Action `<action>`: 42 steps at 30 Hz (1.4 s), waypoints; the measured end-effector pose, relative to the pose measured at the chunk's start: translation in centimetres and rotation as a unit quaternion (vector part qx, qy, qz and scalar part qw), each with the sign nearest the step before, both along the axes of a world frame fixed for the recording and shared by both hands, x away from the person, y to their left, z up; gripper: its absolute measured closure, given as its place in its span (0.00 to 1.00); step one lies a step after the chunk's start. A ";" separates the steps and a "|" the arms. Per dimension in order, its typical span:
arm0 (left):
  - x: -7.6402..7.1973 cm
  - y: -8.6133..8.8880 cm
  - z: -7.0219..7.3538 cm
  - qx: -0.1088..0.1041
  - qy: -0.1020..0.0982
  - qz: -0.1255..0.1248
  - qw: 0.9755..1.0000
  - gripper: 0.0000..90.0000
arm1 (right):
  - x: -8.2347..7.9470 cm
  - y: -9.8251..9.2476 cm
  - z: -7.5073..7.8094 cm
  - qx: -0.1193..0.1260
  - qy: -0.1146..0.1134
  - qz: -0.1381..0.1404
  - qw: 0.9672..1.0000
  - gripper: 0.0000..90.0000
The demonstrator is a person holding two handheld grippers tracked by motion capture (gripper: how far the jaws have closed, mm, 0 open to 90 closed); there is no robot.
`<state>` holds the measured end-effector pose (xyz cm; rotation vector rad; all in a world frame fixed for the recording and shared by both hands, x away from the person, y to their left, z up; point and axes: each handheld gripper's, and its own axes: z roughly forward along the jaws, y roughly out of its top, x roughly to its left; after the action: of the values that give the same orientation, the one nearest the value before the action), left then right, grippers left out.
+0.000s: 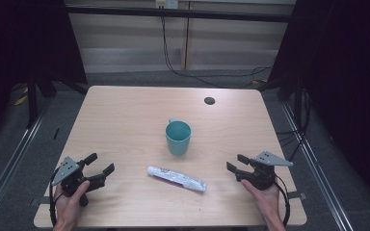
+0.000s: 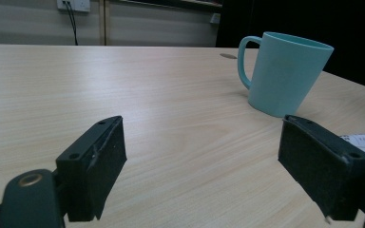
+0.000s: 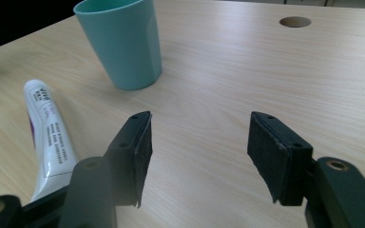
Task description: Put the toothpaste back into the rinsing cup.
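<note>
Low, both hand-held grippers [image 1: 100,164] [image 1: 235,162] inward-pointing.

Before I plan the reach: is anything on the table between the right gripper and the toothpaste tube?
Nothing: in the high view, only bare table lies between the right gripper and the toothpaste tube. The teal mug stands farther back.

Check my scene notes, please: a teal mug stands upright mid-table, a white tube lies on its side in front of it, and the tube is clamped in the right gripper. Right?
Not quite. The tube is not clamped: it lies free on the table, apart from the right gripper, whose jaws hold nothing. The high view shows it. The teal mug stands upright, as noted.
</note>
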<state>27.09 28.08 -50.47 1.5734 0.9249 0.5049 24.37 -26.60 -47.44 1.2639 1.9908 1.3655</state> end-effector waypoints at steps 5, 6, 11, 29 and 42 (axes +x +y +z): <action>0.1 -0.1 0.0 0.001 -0.001 0.000 1.000 0.18 | 0.3 0.9 0.5 -0.007 0.014 0.021 1.000 0.45; 0.1 -0.1 0.0 0.001 -0.002 0.001 1.000 0.18 | 0.3 1.0 0.5 -0.011 0.016 0.022 1.000 0.46; 0.1 -0.1 0.0 0.000 -0.003 0.000 1.000 0.18 | 1.0 1.9 0.8 -0.007 0.035 0.049 0.998 0.47; 0.4 -0.3 0.0 0.004 -0.012 0.000 1.000 0.18 | 2.6 4.5 2.3 -0.038 0.071 0.108 0.991 0.51; 0.4 -0.2 0.0 -0.003 -0.004 0.003 1.000 0.18 | 3.7 6.5 3.0 -0.059 0.117 0.150 0.980 0.52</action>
<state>27.45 27.85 -50.50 1.5628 0.9245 0.5111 28.08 -20.06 -44.39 1.1490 2.4683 1.2520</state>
